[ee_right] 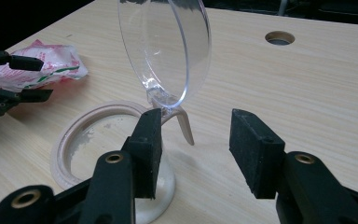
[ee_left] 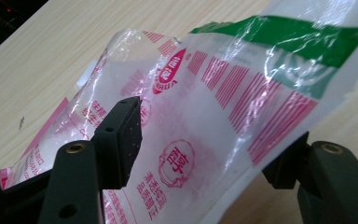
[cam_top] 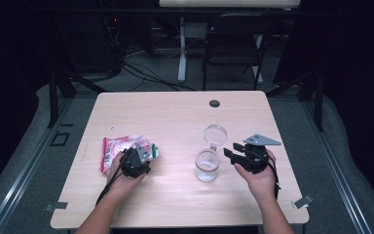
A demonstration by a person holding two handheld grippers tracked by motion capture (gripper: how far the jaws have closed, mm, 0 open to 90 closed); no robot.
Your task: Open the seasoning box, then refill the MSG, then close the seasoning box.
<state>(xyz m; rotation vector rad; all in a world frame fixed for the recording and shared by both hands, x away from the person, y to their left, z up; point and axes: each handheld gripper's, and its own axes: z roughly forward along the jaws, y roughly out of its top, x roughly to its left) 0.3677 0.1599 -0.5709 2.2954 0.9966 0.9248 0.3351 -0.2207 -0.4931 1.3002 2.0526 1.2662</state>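
jar (cam_top: 207,165): lid up, white residue | left hand-held gripper (ee_left: 200,154): spread around packet (ee_left: 223,107)

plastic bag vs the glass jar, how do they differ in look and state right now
The plastic bag is soft, crinkled and printed in red and green; the glass jar is rigid and clear. The bag lies flat on the table; the jar stands upright with its hinged lid swung open. The bag sits between the left hand-held gripper's jaws; the right hand-held gripper is open beside the jar. Both are see-through.
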